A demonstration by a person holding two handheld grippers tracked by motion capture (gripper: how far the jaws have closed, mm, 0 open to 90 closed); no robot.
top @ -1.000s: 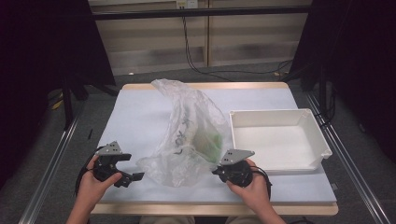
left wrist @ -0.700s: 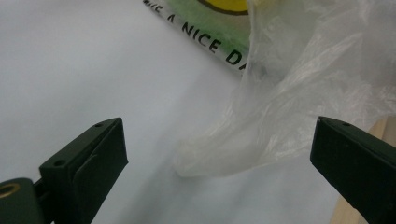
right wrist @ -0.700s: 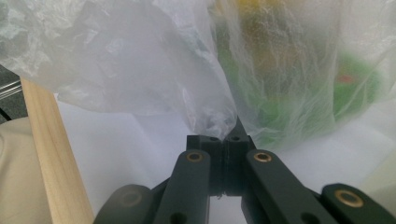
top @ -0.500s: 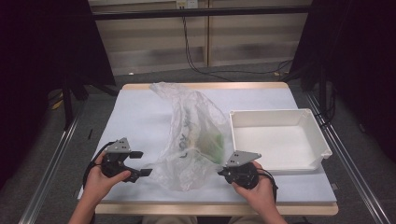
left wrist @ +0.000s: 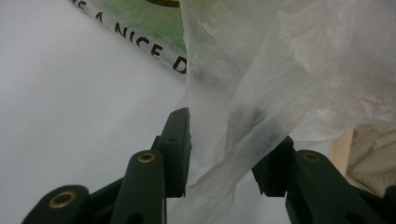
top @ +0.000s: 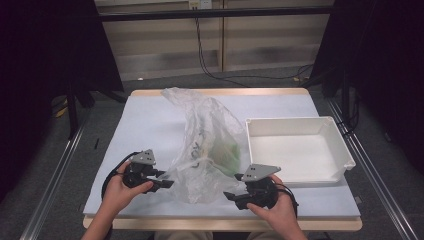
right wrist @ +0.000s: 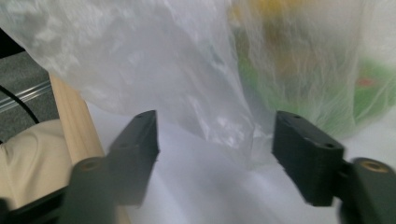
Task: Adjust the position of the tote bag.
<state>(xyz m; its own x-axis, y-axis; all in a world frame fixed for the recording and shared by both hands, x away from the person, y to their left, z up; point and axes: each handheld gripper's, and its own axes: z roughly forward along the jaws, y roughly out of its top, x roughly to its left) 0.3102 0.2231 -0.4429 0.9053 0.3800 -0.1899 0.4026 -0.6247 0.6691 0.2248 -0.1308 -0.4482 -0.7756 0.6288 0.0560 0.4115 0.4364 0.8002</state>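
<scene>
Your left hand-held gripper had just been closing, a fold of the one clear plastic bag between its jaws; its own view showed a gap remaining, plus black lettering on the bag. Your right hand-held gripper had just opened, jaws apart around loose film. The bag lay mid-desk, beside one white tray, with something green inside.
</scene>
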